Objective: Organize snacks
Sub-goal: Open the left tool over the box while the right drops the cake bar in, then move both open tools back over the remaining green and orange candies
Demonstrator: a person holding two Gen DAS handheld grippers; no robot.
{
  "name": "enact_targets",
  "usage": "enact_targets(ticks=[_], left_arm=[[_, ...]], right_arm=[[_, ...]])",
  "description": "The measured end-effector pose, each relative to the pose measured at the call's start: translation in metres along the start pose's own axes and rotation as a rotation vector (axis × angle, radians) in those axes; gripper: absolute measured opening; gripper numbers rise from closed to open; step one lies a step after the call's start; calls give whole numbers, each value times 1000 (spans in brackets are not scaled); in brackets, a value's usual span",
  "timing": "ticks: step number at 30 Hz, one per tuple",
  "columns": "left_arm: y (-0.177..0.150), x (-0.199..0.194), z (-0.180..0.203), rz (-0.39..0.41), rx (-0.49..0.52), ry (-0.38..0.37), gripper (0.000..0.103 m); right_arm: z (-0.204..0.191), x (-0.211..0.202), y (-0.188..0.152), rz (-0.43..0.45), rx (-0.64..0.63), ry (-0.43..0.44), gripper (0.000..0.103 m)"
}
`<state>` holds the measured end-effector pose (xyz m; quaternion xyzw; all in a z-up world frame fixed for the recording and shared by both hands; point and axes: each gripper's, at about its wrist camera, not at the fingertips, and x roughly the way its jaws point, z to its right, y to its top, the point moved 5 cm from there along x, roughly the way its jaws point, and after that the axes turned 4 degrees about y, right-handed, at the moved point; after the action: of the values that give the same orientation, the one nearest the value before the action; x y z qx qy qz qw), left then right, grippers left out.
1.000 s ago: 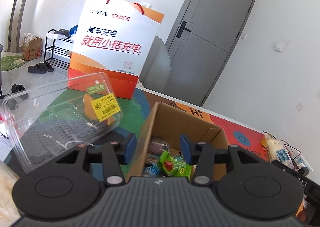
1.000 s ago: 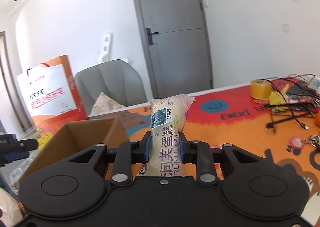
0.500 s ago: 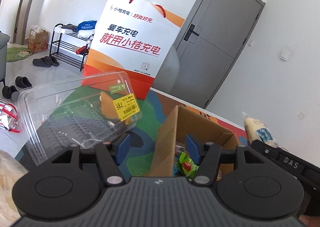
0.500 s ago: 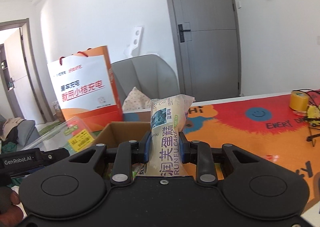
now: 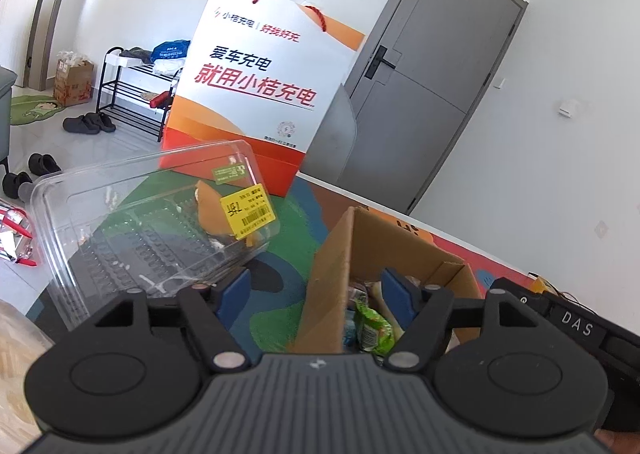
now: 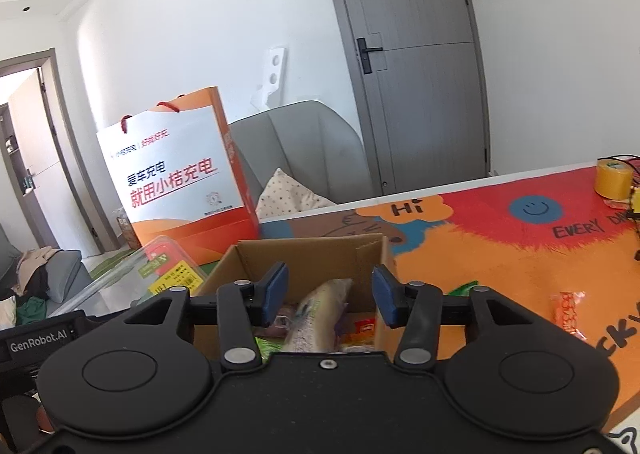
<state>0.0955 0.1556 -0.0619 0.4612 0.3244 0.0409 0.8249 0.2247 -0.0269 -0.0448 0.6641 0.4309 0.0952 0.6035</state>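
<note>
An open cardboard box (image 6: 308,254) sits on the colourful table mat; it also shows in the left wrist view (image 5: 332,274). My right gripper (image 6: 328,300) is open above the box. The cake packet (image 6: 320,314) lies tilted inside the box below it, among other wrapped snacks. My left gripper (image 5: 316,294) is open and empty, straddling the box's near wall, with a green snack packet (image 5: 370,328) inside the box beyond it. The right gripper's body (image 5: 576,328) shows at the right edge of the left wrist view.
A clear plastic clamshell (image 5: 152,214) with a yellow label lies left of the box. An orange and white paper bag (image 5: 260,86) stands behind it. A small orange snack packet (image 6: 568,312) lies on the mat to the right. A yellow tape roll (image 6: 612,178) stands far right.
My right gripper moved over the box and opened. The cake packet dropped from it into the box. My left gripper stayed open by the box's near wall.
</note>
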Motion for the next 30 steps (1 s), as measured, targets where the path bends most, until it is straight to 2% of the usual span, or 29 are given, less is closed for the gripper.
enact_targets(ticks=[5,13,22,27,30], left_arm=[[-2,-3,15,8,24,-20,79],[-8,-2,49,5,80,-44,85],[-22,-4,92,-1,155,-61,95],[-30,-2,114,-15,184,-86,97],[-32,-5,128,-5,203,-94,99]], right_arm=[[13,-8,-5,-6,15,-25,54],[46,-26,-12,0,64,-65,68],[82,-50,-14,28,116,-97,89],[100,-63,-15,45,138,-102,103],[111,-71,-14,54,158,-107,103]])
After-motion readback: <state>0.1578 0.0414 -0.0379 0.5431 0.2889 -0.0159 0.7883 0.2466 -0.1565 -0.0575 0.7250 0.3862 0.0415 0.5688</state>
